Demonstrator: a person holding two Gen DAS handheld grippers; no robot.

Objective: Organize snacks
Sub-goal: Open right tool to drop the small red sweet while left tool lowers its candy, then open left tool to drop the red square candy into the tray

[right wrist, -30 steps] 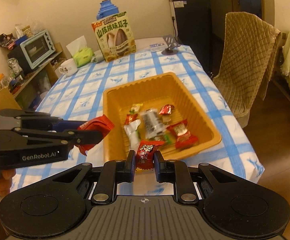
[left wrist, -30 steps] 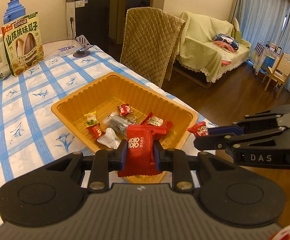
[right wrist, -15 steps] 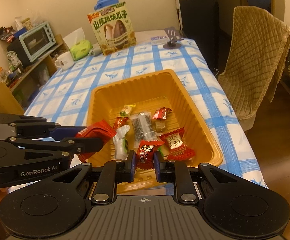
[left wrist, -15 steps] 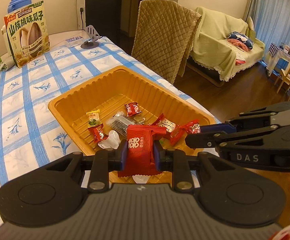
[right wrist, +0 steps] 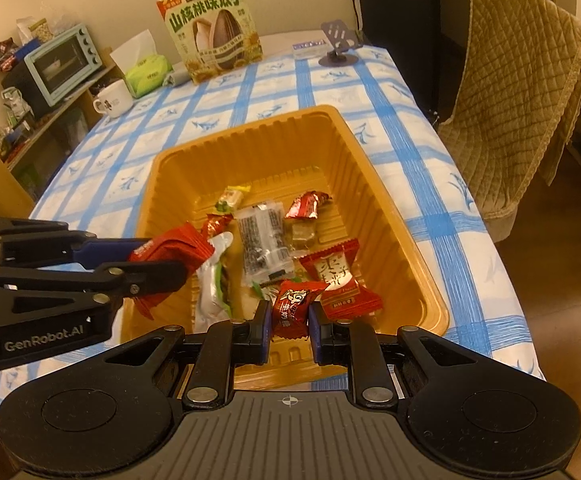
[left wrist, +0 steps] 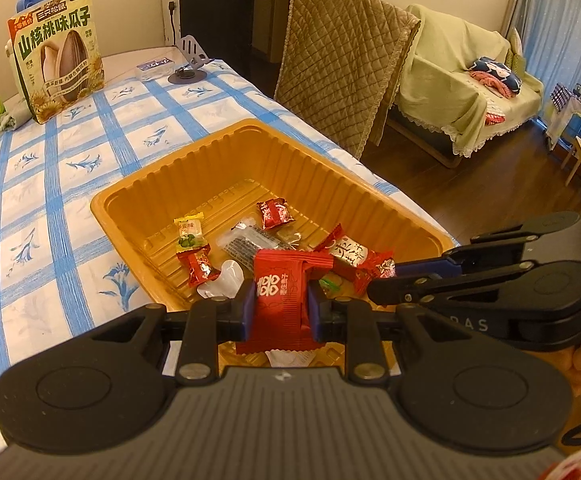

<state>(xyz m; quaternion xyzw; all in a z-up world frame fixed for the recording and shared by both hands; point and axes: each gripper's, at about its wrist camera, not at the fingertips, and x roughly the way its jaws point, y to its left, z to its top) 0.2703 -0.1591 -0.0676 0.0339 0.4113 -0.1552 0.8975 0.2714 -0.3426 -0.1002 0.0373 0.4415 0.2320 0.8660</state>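
While the left gripper [left wrist: 280,304] stays clamped on a flat red packet [left wrist: 280,300], the orange tray [left wrist: 138,196] lies just ahead and below it, loose sweets on its floor. In the right view, the right gripper [right wrist: 289,318] pinches a small red candy [right wrist: 294,306] above the tray's near edge, the left gripper at its left.
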